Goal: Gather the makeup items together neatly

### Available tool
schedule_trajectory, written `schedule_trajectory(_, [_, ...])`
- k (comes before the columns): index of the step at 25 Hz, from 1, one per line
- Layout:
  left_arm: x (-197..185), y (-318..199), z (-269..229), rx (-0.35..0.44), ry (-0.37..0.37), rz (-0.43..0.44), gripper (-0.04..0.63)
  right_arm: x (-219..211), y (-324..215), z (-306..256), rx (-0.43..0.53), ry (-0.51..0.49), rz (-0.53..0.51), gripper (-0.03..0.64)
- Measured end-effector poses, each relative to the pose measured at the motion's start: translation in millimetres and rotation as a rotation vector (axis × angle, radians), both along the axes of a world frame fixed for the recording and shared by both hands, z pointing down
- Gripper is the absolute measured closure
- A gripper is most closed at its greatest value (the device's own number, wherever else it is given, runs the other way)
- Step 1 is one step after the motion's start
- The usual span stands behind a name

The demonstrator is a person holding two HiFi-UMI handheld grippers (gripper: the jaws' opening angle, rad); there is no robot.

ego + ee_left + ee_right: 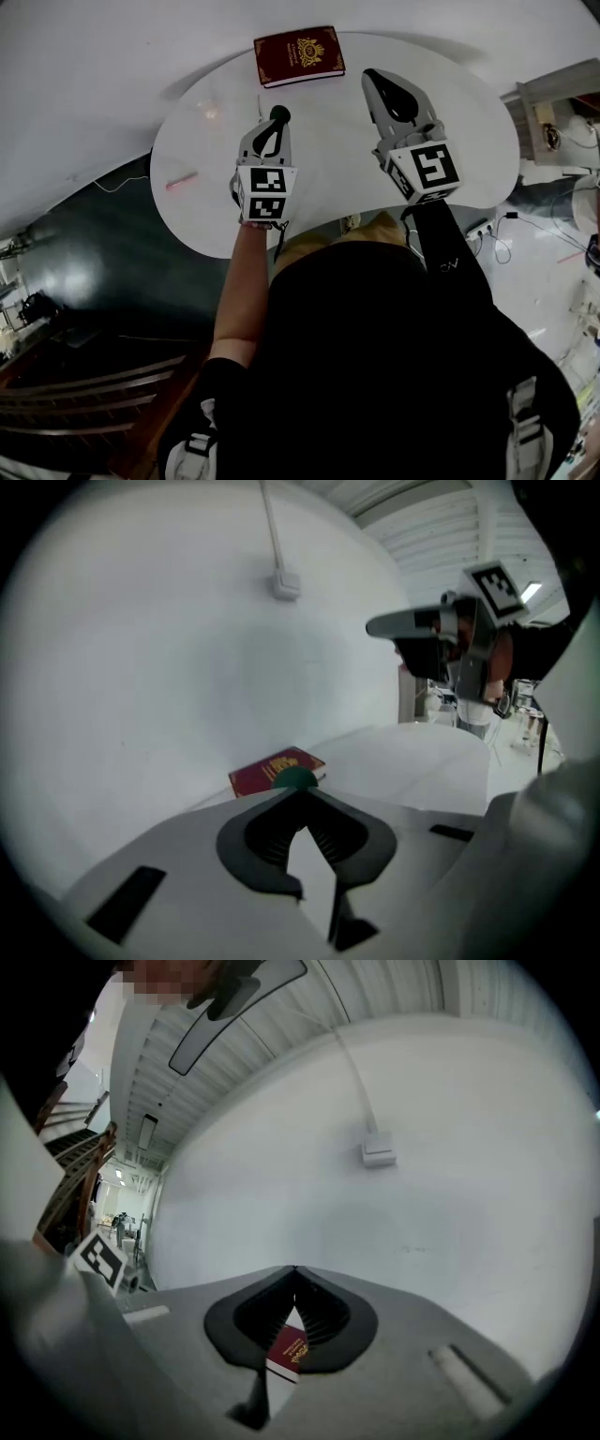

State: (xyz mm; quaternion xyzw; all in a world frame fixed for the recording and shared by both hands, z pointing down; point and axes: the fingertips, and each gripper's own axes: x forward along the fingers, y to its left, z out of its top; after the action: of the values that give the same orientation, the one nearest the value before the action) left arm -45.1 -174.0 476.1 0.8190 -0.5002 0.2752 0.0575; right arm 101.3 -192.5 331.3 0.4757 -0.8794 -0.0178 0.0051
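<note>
Person's dark top [375,356] fills the near view. Over the counter [328,169], the left gripper [277,120] pinches a small green-topped item [297,778] in its jaws; the right gripper [372,80] has its jaws together, empty. A pink makeup stick [181,180] lies at left: likely light, stiff, roll-prone; grip mid-barrel.

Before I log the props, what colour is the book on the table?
The book is dark red with a gold emblem, clearest in the head view.

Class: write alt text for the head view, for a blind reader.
The left gripper, closed on a small dark item, and the right gripper hover over a white oval table. A dark red book lies at its far edge, a pink stick at left.
</note>
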Motion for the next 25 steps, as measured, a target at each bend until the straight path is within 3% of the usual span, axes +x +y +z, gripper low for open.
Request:
schedule_trajectory(6, [25.9, 11.6, 111.0, -0.241, -0.145, 0.119, 0.563, 23.2, 9.4, 7.8, -0.020, 0.026, 0.065, 0.612])
schedule_trajectory(12, [37.4, 39.8, 172.4, -0.460, -0.232, 0.178, 0.526, 42.1, 17.9, 14.5, -0.033, 0.050, 0.089, 0.612])
schedule_trajectory(18, [37.1, 39.8, 173.8, -0.445, -0.222, 0.147, 0.491, 45.0, 18.1, 14.8, -0.032, 0.055, 0.065, 0.612])
schedule_trajectory(21, [33.5, 34.6, 167.0, -0.429, -0.210, 0.123, 0.379, 41.0, 15.7, 13.3, -0.032, 0.057, 0.038, 0.612])
schedule_trajectory(25, [22.4, 32.8, 143.2, -0.360, -0.190, 0.057, 0.377, 32.0, 15.8, 9.3, -0.020, 0.052, -0.006, 0.612])
